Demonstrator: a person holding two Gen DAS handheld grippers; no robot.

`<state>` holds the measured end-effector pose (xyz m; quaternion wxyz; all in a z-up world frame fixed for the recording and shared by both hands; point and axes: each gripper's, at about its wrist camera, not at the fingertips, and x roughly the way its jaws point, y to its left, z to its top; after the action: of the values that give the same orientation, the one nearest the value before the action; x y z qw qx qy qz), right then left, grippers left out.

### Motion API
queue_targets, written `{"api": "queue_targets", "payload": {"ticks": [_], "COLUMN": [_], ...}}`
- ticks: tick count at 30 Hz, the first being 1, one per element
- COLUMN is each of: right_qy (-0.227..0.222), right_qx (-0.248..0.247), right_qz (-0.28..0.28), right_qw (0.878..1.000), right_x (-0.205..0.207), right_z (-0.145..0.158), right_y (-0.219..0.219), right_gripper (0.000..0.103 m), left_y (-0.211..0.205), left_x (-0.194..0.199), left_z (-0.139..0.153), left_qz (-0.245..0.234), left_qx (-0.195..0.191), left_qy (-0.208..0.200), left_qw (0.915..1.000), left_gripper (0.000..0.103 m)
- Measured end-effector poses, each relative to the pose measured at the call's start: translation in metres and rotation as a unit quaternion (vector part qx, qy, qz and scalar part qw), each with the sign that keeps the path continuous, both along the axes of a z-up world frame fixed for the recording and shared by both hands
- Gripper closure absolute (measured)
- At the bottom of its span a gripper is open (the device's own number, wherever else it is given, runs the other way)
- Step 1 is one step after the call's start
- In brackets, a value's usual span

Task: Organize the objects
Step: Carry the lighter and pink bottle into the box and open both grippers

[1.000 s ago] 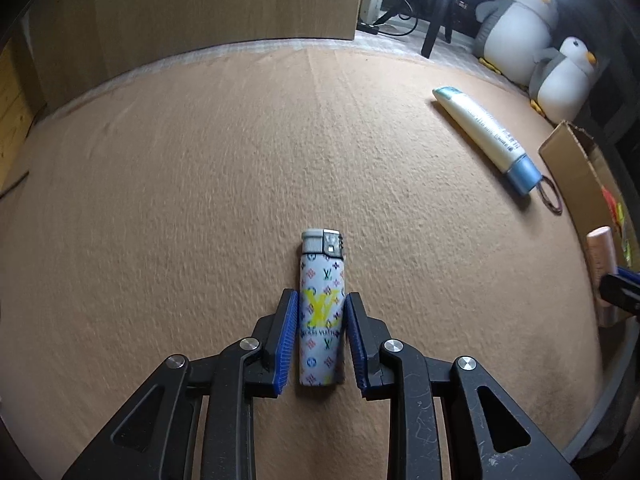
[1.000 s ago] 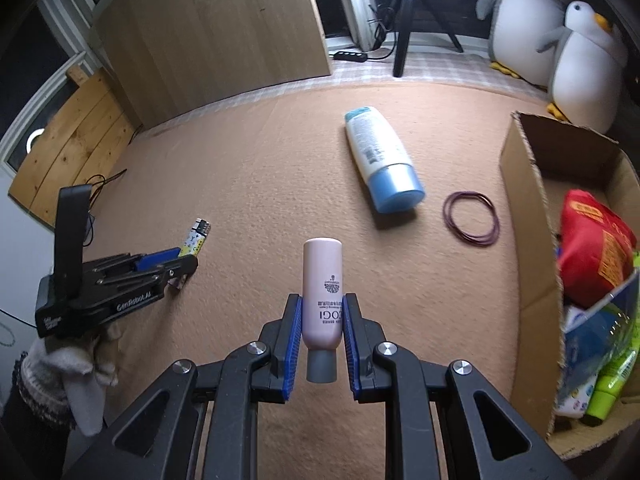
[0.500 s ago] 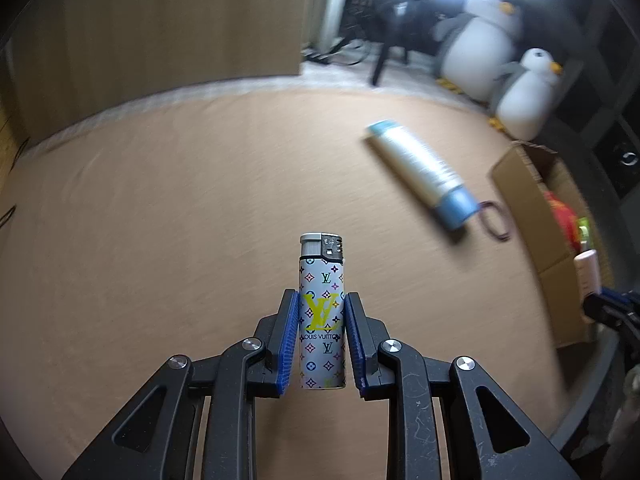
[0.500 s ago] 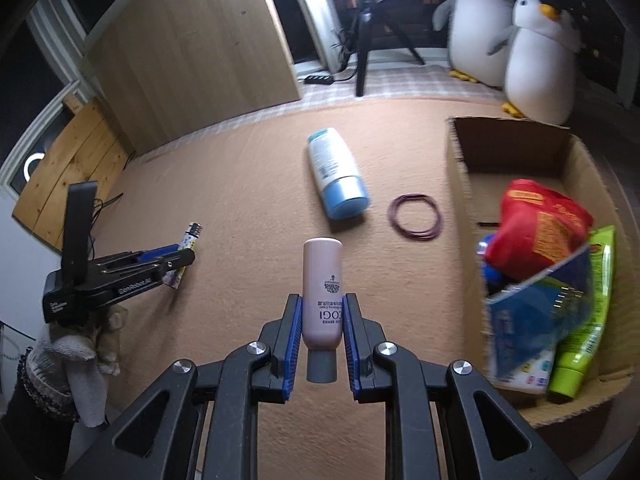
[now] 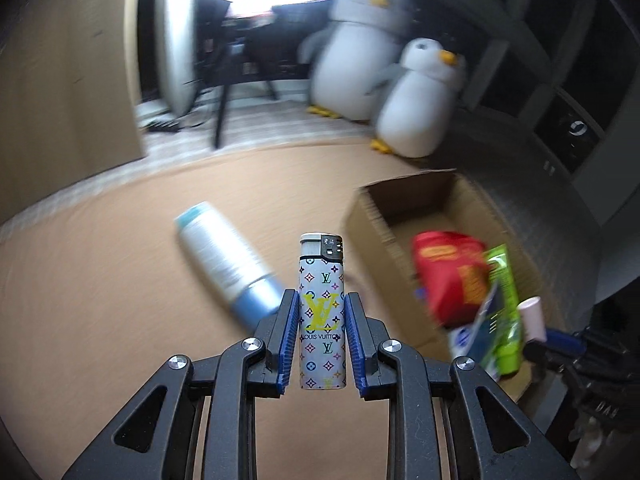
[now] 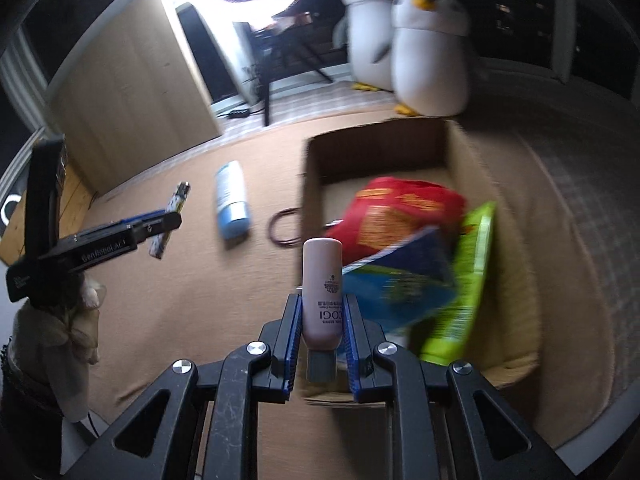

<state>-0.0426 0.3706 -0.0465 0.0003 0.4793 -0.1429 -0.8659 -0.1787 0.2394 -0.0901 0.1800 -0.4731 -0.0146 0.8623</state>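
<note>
From the left wrist, the left gripper (image 5: 321, 332) was clamped on the patterned lighter (image 5: 322, 312), held above the carpet short of the cardboard box (image 5: 400, 200). It should cross the near wall before letting go.

From the right wrist, the right gripper (image 6: 321, 330) pinched the pink bottle (image 6: 322, 288) over the box's near edge; a gap beside the red bag (image 6: 396, 216) suited the drop.

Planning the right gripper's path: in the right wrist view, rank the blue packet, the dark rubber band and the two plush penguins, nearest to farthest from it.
From the right gripper:
1. Blue packet, in the box, just right.
2. Rubber band, on the mat beside the box's left wall.
3. Penguins, beyond the box.
</note>
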Motion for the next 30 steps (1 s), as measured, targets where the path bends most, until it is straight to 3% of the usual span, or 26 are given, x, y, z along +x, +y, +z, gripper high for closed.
{"api": "queue_targets", "payload": {"ticks": [6, 12, 18, 21, 25, 30], "right_qy": [-0.002, -0.006, -0.010, -0.009, -0.005, -0.004], "right_qx": [-0.003, -0.010, -0.012, -0.011, -0.011, -0.014], "right_qz": [-0.016, -0.030, -0.033, -0.038, -0.043, -0.045], "right_qw": [1.000, 0.999, 0.999, 0.999, 0.999, 0.999], "right_x": [0.005, 0.003, -0.001, -0.003, -0.003, -0.004], "right_z": [-0.005, -0.013, -0.017, -0.017, -0.013, -0.012], "right_y": [0.033, 0.057, 0.069, 0.071, 0.073, 0.073], "right_gripper": [0.085, 0.085, 0.085, 0.084, 0.068, 0.067], "left_y": [0.065, 0.099, 0.114, 0.116, 0.109, 0.088], "left_x": [-0.018, -0.030, -0.040, -0.043, -0.045, -0.050], "left_z": [-0.007, -0.017, -0.024, -0.023, -0.022, -0.021], "left_qz": [-0.030, -0.041, -0.051, -0.046, -0.040, -0.020], "left_qx": [0.003, -0.004, -0.002, 0.003, 0.001, -0.003], "left_qy": [-0.007, -0.013, -0.024, -0.025, -0.022, -0.021], "left_qw": [0.9995, 0.9991, 0.9984, 0.9986, 0.9990, 0.9996], "left_gripper": [0.078, 0.078, 0.077, 0.069, 0.069, 0.069]}}
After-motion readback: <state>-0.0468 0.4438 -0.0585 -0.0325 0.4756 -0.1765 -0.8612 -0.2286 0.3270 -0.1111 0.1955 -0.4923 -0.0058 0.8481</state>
